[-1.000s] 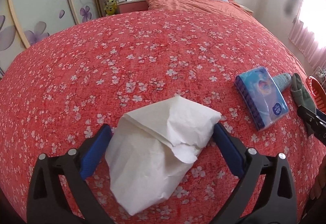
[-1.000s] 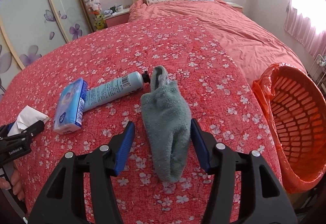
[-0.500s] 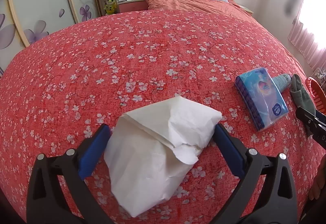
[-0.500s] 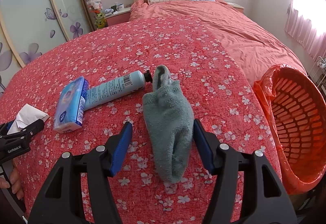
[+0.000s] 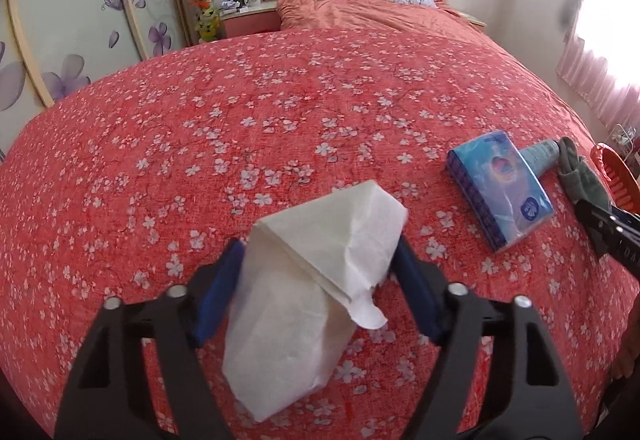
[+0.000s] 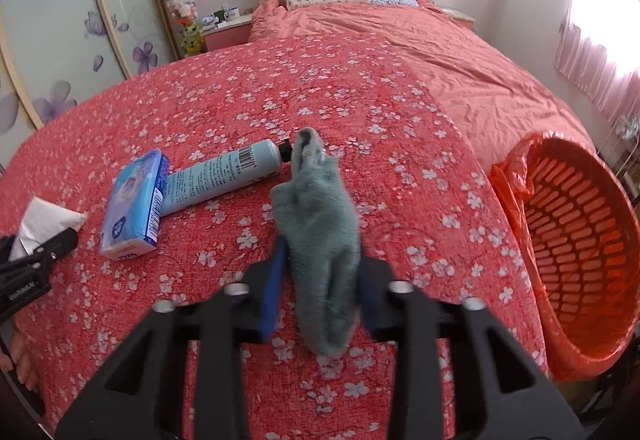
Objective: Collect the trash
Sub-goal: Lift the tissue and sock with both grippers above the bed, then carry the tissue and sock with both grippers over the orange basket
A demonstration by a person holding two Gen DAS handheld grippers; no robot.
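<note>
Grippers close together on a flowered bedspread: left gripper [image 5: 316,292] pinches the tissue [image 5: 308,304], right gripper [image 6: 320,288] squeezes the sock [image 6: 320,232] lying lengthwise ahead; basket [image 6: 600,352] waits off its right.

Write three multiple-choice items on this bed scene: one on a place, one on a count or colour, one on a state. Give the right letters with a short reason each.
1. Where does the orange basket stand?
A. by the bed's right edge
B. on the pillows
C. on the nightstand

2. What colour is the sock?
A. white
B. grey-green
C. yellow

3. What lies between the left tool's fingers?
A. the tube
B. the tissue pack
C. a crumpled white tissue

Answers:
1 A: in the right wrist view the basket sits off the red floral bedspread, at its right side.
2 B: the sock inside the right tool is grey-green.
3 C: the tissue fills the gap; the tube and tissue pack lie apart.
</note>
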